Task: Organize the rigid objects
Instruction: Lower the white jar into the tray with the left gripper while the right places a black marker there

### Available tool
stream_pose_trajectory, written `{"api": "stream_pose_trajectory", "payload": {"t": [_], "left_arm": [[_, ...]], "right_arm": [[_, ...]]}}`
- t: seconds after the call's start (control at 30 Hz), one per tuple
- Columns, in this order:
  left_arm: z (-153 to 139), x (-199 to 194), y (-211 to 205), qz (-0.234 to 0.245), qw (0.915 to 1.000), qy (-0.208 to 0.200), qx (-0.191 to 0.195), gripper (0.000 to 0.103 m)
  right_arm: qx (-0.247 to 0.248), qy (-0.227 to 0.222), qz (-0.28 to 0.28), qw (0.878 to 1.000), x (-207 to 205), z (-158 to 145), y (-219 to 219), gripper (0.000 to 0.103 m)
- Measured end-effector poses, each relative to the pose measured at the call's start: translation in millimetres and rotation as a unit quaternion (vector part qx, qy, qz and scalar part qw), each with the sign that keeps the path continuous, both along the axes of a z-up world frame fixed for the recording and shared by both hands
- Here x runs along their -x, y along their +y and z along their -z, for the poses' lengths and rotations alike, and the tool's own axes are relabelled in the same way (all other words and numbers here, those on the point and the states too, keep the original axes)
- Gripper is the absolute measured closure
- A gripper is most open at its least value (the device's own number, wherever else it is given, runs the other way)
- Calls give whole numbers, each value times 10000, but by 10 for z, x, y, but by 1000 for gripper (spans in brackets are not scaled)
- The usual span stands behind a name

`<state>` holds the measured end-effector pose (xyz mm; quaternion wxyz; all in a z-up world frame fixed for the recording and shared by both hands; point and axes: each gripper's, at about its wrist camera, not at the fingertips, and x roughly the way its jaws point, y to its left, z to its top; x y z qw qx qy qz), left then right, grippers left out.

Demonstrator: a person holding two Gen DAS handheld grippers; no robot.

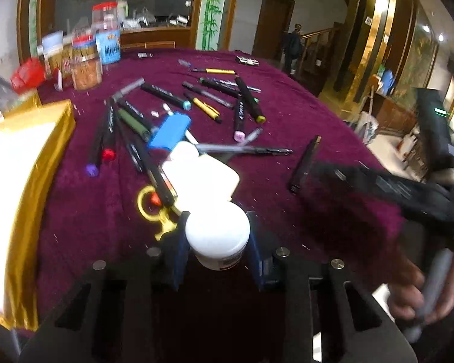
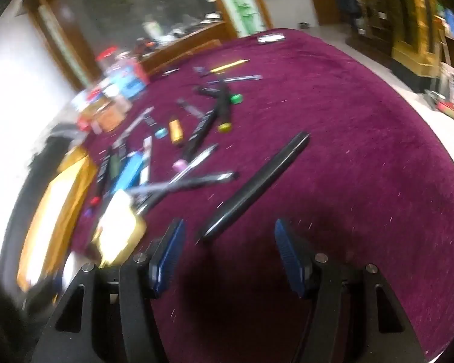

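My left gripper (image 1: 217,236) is shut on a small white jar (image 1: 217,239), held low over the purple cloth. A white box (image 1: 201,178), a blue box (image 1: 169,131), yellow scissors (image 1: 154,211) and several markers (image 1: 163,93) lie scattered ahead of it. My right gripper (image 2: 230,233) is open and empty, its blue pads (image 2: 171,248) either side of the near end of a long black pen (image 2: 254,187), which also shows in the left wrist view (image 1: 304,163). The right gripper's body shows blurred at the right of the left wrist view (image 1: 393,193).
A gold-rimmed open box (image 1: 24,163) stands at the left; it also shows in the right wrist view (image 2: 57,208). Jars and packets (image 1: 87,57) stand at the back left. The round table's purple cloth (image 2: 363,151) drops off at the right edge.
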<state>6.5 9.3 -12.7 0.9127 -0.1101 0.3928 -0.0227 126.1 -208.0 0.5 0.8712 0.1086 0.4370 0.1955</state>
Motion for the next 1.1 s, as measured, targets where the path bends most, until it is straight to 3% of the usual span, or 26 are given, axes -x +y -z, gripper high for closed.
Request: {"api": "stream_pose_trajectory", "payload": {"t": [0.1,0.2,0.33,0.5,0.53,0.67,0.73,0.87,1.0,1.1], "left_arm": [[-13,34,114,18,9992,75,392,71],[-108,105,262,-59,9976,-91,683,71],[-133,174,431,-152,9954,-88,942,71],[-200,283,619,-234,9921,-199,1217,71],[-207,306,653,-266,9916,-218,1248,71],[-222,392,796,-273,9886,-470,1406,71],[-249,430,843,-267,9871,-581,1467,71],[-339,538,993,-399,9859,-716,1462,71],[-510,754,1310,-843,9824,-797,1466,71],[-636,959,1585,-1449,9796,-919,1042,71]], "right_arm": [[199,126,376,9990,-272,58,17,48],[446,329,596,9967,-400,153,148,57],[1687,142,709,9830,-348,174,417,58],[1979,81,751,9773,-398,158,527,85],[1926,94,747,9784,-392,148,503,90],[1599,156,751,9842,-276,147,428,90],[989,187,677,9926,-177,84,368,90],[247,-483,-120,9985,158,-303,658,90],[-447,-627,-1591,9843,496,-546,1305,90],[-672,-621,-2472,9646,728,-563,1869,90]]}}
